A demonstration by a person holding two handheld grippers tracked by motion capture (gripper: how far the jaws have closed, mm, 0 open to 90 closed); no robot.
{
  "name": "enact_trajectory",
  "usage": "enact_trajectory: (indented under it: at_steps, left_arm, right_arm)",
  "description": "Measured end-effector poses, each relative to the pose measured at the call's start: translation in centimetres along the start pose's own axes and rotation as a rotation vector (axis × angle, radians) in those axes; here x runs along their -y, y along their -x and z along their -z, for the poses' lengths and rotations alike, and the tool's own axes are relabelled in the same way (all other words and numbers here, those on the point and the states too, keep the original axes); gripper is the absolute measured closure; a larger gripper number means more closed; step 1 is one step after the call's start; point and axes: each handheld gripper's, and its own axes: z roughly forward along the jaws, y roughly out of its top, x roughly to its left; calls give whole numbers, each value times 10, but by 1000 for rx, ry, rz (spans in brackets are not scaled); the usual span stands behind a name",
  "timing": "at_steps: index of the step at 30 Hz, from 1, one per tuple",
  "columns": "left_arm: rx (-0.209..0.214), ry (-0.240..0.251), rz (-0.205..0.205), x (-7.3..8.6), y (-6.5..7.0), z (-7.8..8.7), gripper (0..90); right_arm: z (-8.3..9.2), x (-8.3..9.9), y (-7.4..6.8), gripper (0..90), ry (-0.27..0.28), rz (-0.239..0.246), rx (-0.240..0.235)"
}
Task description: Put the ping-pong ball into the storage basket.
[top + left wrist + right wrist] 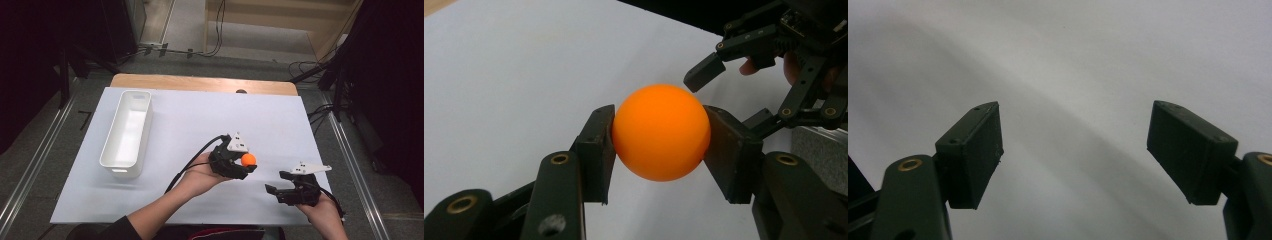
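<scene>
- Left claw (pixel 243 165) clamps an orange ball (pixel 248 159) between its two pads; in the high view the ball sits at the claw's tip, right of the table's centre, apparently off the white sheet (pixel 200 120).
- White bin (pixel 127 132) lies at about 10 o'clock from the ball, well apart, long axis running 12 to 6 in the high view. Judged: any drop there means carrying the ball left and away; the left hand is the nearer one.
- Right claw (pixel 278 182) sits at about 4 o'clock from the ball, jaws spread wide, nothing between them.
- Left gripper view: pads (pixel 596 147) press the ball (pixel 660 131) at its widest, from 9 and 3 o'clock; the right claw (pixel 736 92) sits at 1 o'clock.
- Right gripper view: bare sheet (pixel 1073 75) between the open pads (pixel 973 155).
</scene>
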Motion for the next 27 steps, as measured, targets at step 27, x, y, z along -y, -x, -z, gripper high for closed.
enact_trajectory:
  at_steps: [27]
  left_arm:
    - [-43,-6,70,4,-29,23,486]
  right_arm:
    - [-3,-5,-2,207,-5,17,-15]
